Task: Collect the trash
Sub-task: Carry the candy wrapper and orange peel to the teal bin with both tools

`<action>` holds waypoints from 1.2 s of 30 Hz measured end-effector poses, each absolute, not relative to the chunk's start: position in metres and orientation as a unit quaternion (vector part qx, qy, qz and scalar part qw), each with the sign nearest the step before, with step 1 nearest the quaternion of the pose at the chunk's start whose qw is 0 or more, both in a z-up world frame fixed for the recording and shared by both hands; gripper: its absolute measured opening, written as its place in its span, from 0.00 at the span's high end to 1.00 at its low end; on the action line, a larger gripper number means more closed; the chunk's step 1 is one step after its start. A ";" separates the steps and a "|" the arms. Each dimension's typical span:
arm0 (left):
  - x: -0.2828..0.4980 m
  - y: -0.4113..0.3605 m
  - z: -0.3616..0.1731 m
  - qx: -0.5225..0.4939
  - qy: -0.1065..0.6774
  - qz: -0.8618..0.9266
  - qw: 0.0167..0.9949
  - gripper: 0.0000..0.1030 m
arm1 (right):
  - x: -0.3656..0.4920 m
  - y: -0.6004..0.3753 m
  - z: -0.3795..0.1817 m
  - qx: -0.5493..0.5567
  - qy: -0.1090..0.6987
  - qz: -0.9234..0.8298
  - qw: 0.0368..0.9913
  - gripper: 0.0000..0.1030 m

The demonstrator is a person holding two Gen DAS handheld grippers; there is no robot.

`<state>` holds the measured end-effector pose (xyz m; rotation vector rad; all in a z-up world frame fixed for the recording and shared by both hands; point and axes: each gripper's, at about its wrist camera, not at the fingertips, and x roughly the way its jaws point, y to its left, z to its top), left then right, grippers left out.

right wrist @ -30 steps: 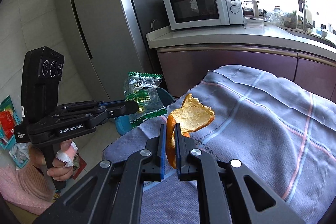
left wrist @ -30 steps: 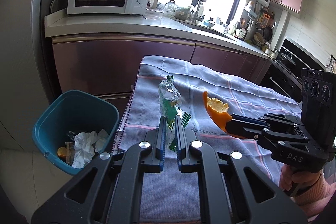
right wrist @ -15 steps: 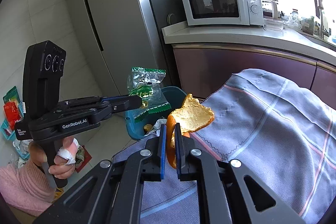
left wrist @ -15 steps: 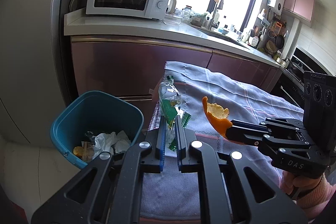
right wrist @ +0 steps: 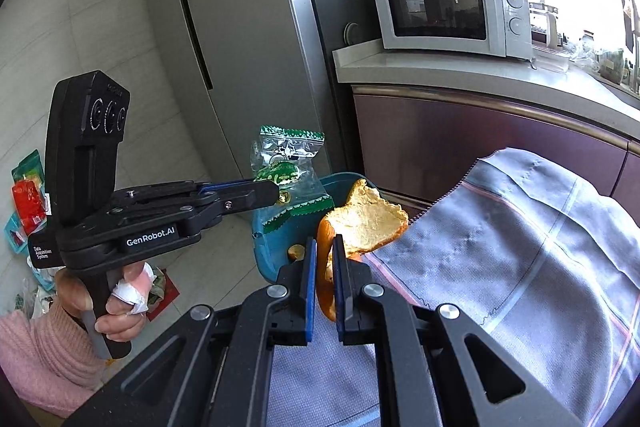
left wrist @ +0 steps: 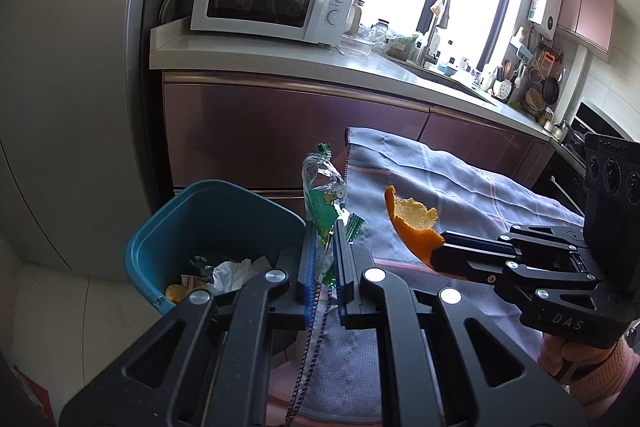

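Both tools have drifted from grey cloth [left wrist: 460,195] toward teal bin [left wrist: 160,247].

Bin [left wrist: 208,223] left of cloth [left wrist: 472,195]

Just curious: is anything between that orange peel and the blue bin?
Yes. In the right wrist view, the snack wrapper, held by the left gripper, hangs between the orange peel and the blue bin.

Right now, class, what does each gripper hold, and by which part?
The left gripper pinches the green snack wrapper by its lower end; the right gripper grips the orange peel by its lower edge.
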<state>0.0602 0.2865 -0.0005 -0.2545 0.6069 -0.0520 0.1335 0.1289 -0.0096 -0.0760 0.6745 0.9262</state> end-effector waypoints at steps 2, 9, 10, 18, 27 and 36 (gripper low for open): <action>0.062 0.290 0.000 -0.126 0.297 -0.019 0.947 0.91 | 0.136 0.134 -0.010 -0.037 0.320 0.442 0.837 0.94; 0.066 0.311 -0.007 -0.130 0.299 0.008 0.945 0.91 | 0.146 0.152 -0.012 -0.043 0.328 0.453 0.828 0.94; 0.068 0.315 -0.008 -0.131 0.300 0.012 0.945 0.91 | 0.147 0.155 -0.013 -0.045 0.329 0.455 0.827 0.93; 0.075 0.333 -0.017 -0.135 0.310 0.030 0.941 0.91 | 0.161 0.181 -0.019 -0.061 0.337 0.464 0.817 0.93; 0.088 0.338 -0.025 -0.138 0.317 0.042 0.937 0.91 | 0.172 0.198 -0.028 -0.070 0.352 0.467 0.808 0.94; 0.093 0.338 -0.029 -0.141 0.320 0.050 0.936 0.91 | 0.179 0.207 -0.031 -0.074 0.359 0.465 0.806 0.94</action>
